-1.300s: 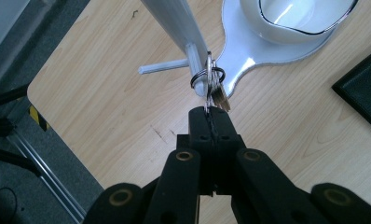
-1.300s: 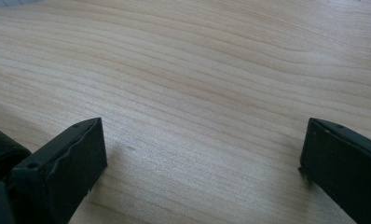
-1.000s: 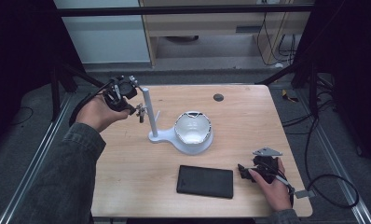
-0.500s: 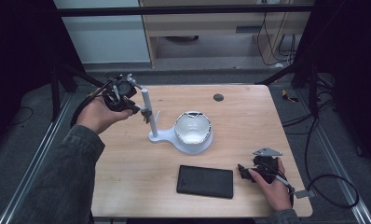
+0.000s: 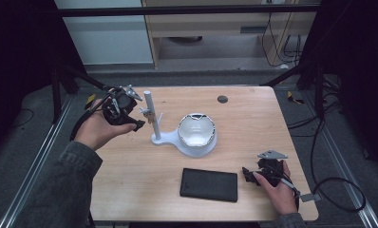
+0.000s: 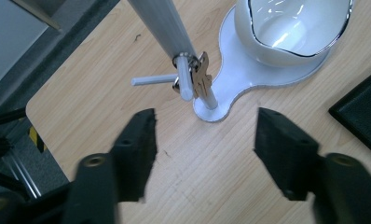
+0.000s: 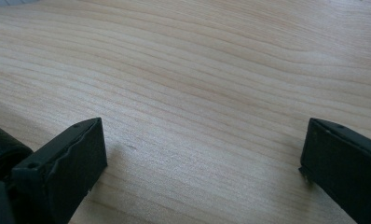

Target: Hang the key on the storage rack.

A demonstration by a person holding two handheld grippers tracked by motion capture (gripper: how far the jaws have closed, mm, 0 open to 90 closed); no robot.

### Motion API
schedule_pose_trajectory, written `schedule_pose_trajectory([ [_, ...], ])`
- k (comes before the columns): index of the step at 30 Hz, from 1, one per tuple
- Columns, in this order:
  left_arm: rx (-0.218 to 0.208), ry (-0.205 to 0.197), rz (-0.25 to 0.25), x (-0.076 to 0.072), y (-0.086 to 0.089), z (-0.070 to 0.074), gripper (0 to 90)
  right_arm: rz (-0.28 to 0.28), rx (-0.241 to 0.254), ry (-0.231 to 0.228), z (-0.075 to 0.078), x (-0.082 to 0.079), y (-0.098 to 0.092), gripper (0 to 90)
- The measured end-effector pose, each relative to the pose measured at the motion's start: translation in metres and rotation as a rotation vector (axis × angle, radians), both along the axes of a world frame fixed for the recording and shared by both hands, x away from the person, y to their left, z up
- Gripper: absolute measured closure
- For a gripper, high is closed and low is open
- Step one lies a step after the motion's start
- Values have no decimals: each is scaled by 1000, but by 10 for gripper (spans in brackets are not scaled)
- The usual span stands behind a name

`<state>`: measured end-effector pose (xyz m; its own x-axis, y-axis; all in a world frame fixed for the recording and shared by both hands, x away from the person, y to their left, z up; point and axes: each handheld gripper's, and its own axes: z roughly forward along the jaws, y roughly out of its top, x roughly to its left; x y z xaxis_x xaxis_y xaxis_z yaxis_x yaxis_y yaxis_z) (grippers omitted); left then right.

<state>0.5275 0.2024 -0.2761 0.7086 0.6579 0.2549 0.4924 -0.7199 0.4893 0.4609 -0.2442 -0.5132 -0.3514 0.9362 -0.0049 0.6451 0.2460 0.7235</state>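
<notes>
1. Risk, in our judgement: the keys (image 6: 196, 79) hang from a thin peg on the stand (image 5: 149, 114), and the left gripper (image 6: 204, 140) sits close below them. A careless sweep of that hand could nudge the peg or the post and shake the keys off, or tip the stand.
2. A 2nd risk: the bowl (image 5: 196, 130) rests on the stand's base just beside the post, so a knock to the stand could shift it too.
3. Left fingers: released. The jaws have just been opening, and nothing lies between them in the left gripper view.
4. Position of the keys: on the peg against the post, ahead of the left fingers and roughly on the line between them, apart from both.
5. Right gripper (image 5: 253, 175): fingers spread wide over bare tabletop (image 7: 211, 84), holding nothing. It rests near the right end of the black case (image 5: 209, 185), well apart from the keys.
</notes>
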Motion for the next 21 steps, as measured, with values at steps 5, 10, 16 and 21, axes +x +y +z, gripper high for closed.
schedule_pose_trajectory([
  [5,-22,-24,10,-10,2,-14,165,0,0,1,0,0,0,4],
  [10,-52,-34,-8,-21,2,-24,104,0,-2,0,0,0,0,4],
  [16,-71,-34,-50,-37,-1,-43,78,-3,0,1,0,0,0,4],
  [21,-104,-44,-74,-51,-4,-62,78,-5,1,2,0,-1,0,4],
])
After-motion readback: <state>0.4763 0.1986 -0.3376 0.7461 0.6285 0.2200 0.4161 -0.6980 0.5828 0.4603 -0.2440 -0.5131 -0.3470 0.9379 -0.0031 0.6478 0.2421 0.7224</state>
